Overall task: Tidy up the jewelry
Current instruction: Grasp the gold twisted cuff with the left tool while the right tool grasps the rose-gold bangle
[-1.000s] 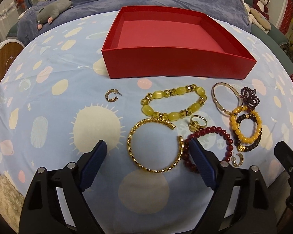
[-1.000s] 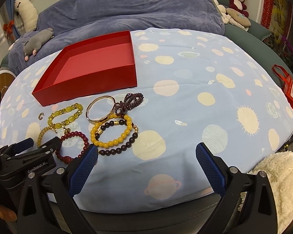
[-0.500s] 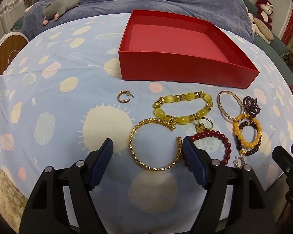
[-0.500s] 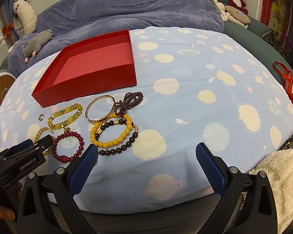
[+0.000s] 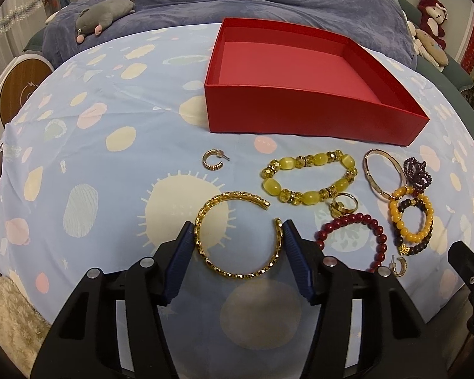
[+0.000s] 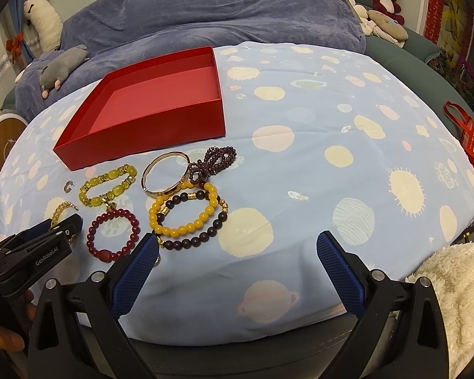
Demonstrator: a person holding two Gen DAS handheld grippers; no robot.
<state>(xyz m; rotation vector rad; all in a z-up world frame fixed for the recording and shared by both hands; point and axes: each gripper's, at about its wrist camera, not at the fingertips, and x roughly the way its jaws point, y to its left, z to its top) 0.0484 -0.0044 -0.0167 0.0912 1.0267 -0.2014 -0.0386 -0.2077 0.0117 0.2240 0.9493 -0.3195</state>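
The left gripper (image 5: pixel 238 235), fingers parted around the open gold chain-link bangle (image 5: pixel 237 235), should close gently, evenly; right gripper (image 6: pixel 237 246) gapes empty.

The left gripper (image 5: pixel 238 230) has two black plastic arms, thick and angular, with long slots cut in them. Each arm ends in a dark blue pad (image 5: pixel 180 254) with a fine ribbed texture. Round silver screws (image 5: pixel 147 262) sit on top of the arms, two on each side. In the right wrist view, its side carries the white marking "GenRobot.AI" (image 6: pixel 46 256).

The right gripper (image 6: pixel 237 249) is of the same build: black arms, silver screws (image 6: pixel 378 274), and blue pads (image 6: pixel 339 270) with a small grid pattern.

At the lower left edge of the right wrist view, some bare skin of the person's hand (image 6: pixel 3 336) shows.
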